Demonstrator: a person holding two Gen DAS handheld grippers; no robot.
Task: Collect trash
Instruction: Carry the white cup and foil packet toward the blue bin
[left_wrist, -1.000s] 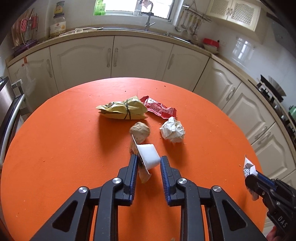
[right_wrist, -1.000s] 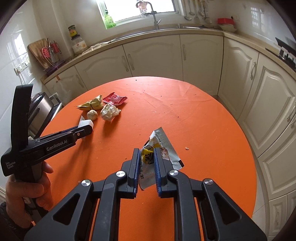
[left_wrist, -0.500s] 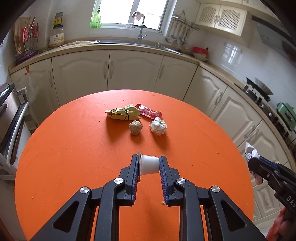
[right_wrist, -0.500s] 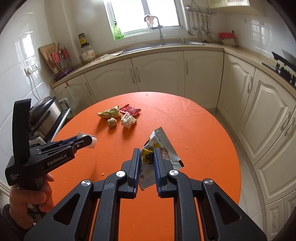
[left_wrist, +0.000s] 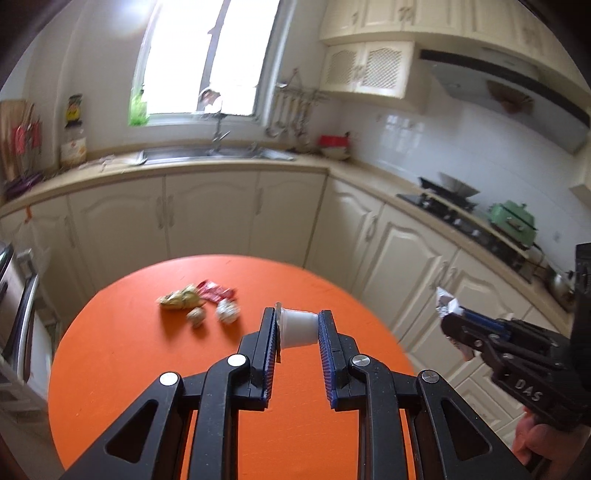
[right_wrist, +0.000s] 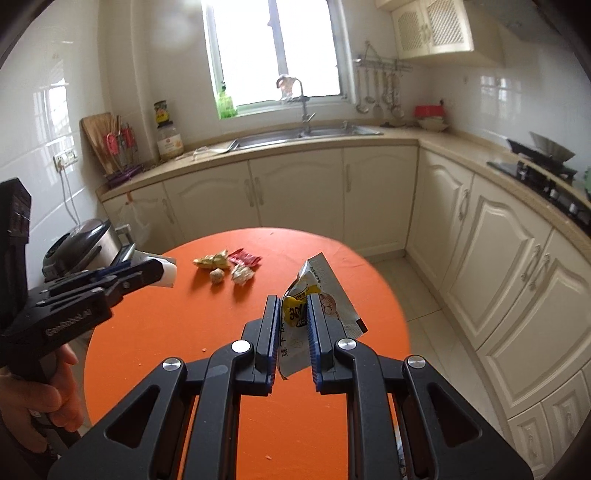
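Above the orange table, the left gripper pinches a small white cup and the right gripper pinches a crumpled snack packet, both clear of the tabletop. Four pieces remain: a yellow wrapper, a red wrapper, a brown ball and a white paper wad. No bin is visible; task judged roughly a third done.

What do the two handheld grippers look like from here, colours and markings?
Both are black plastic pistol-grip tools. The left gripper and the right gripper each have two flat fingers with ribbed blue pads and silver pivot bolts. White lettering shows on their sides: "GenRobot.AI" on the left one, "DAS" on the right.
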